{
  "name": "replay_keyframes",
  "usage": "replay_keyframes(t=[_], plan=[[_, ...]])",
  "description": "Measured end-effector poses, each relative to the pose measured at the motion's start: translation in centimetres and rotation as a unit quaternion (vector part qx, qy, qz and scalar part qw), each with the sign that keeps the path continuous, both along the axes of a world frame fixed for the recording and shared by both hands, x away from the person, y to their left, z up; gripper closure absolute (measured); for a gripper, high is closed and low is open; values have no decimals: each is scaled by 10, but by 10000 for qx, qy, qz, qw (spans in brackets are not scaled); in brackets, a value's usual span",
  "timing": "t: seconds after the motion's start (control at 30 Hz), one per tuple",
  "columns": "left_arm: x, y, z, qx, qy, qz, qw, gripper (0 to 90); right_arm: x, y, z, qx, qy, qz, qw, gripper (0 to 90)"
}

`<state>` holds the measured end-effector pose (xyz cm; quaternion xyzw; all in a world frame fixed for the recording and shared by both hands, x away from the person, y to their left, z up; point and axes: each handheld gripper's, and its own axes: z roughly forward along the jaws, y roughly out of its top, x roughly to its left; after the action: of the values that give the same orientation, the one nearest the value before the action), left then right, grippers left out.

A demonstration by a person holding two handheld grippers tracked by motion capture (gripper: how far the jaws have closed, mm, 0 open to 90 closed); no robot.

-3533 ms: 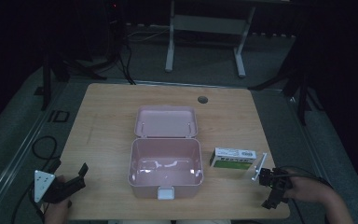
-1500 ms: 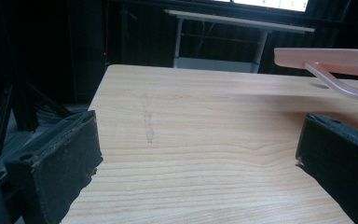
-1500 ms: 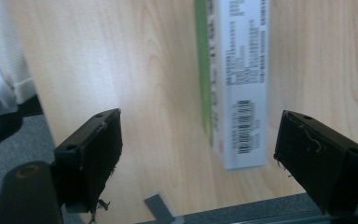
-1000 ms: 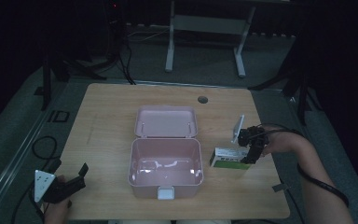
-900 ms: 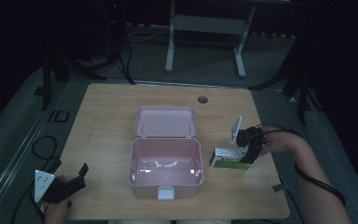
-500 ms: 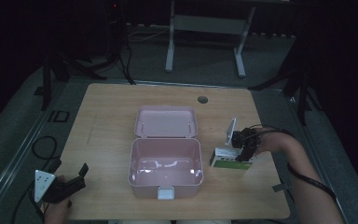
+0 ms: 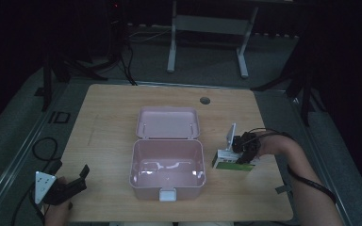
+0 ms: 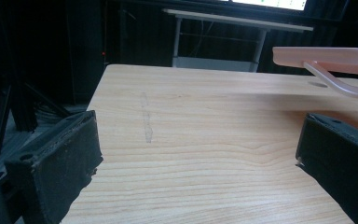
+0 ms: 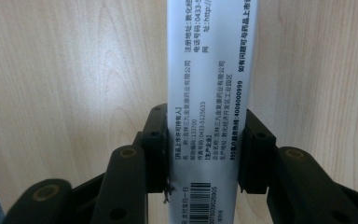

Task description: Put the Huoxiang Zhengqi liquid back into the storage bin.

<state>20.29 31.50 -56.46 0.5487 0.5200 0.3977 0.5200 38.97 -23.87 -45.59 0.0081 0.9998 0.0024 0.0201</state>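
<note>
Two grippers: one works, one rests.
Change: the right gripper (image 7: 239,151), which some seconds ago lay at the lower right of the high view beside the medicine box (image 7: 230,161), has come over this box and has lowered onto it during the last second.
Meaning: I judge that the reach is finished and the grasp is made; the lift and the carry to the pink case (image 7: 168,165) are not yet done.
Right gripper state: in the right gripper view its jaws press on both long sides of the medicine box (image 9: 208,93), so it pinches the box.
Medicine box place: on the table (image 7: 113,117), right of centre in the high view, just beside the right wall of the pink case but apart from it.
Pink case: open, lid laid back toward the upper part of the frame, inside looks empty.
Right arm pose: forearm enters from the lower right corner and bends inward, the gripper points down on the box.
Left gripper (image 7: 66,187): lower left of the high view, at the table edge, jaws spread wide with nothing between them; it has not moved.
</note>
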Motion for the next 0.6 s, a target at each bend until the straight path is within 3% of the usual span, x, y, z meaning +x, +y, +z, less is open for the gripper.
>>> replay_keyframes(t=[0.3,0.6], plan=[[0,0,0,-2,2,12,10000,3,-1,2,3,-91,-64,15,9999,619],[0,0,0,2,8,16,10000,3,-6,4,20,-27,5,-61,10000,619]])
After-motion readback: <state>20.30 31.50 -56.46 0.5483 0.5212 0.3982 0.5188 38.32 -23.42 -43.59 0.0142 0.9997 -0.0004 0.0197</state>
